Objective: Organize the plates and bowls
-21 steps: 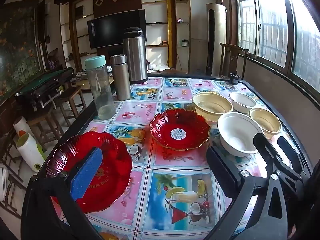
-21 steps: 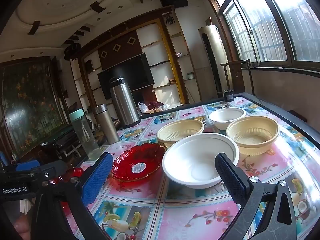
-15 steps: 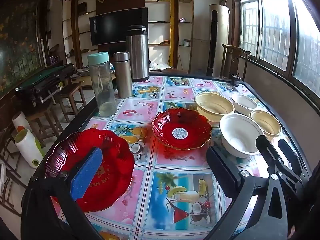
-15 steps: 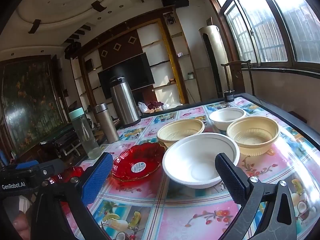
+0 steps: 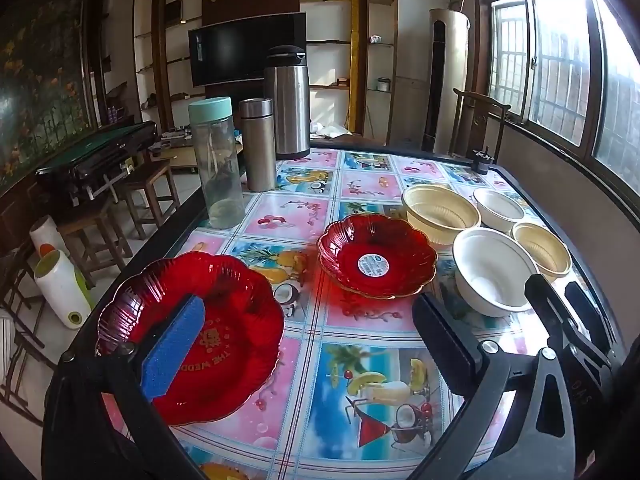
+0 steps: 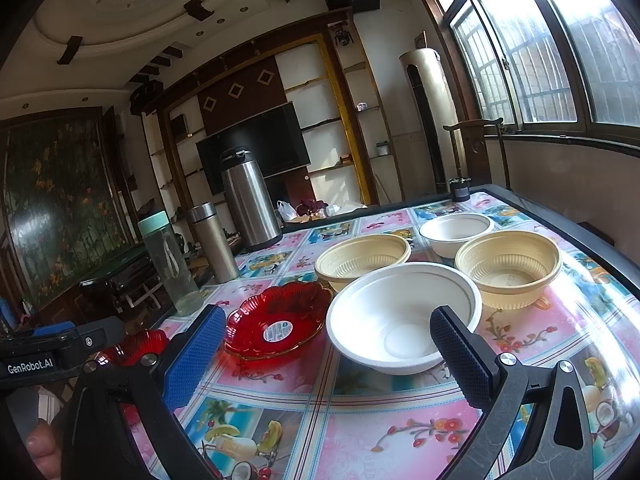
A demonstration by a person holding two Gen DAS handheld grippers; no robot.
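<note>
Fruit-print tablecloth (image 5: pixel 360 364) bearing unsorted dishes: left gripper (image 5: pixel 304 344) and right gripper (image 6: pixel 324 352), both spread and empty, flank the white bowl (image 6: pixel 400 316), apparently ready for stacking.

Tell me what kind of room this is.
Most likely a home living or dining room: a flat-screen TV set in wall shelving, a dining table under a fruit-print cover with red plates and bowls, and a tall floor-standing air conditioner.

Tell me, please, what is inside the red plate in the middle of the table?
Inside the smaller red plate only a round white sticker shows, at its centre; the print on it is too small to read. What lies on the table beneath this plate is covered.
</note>
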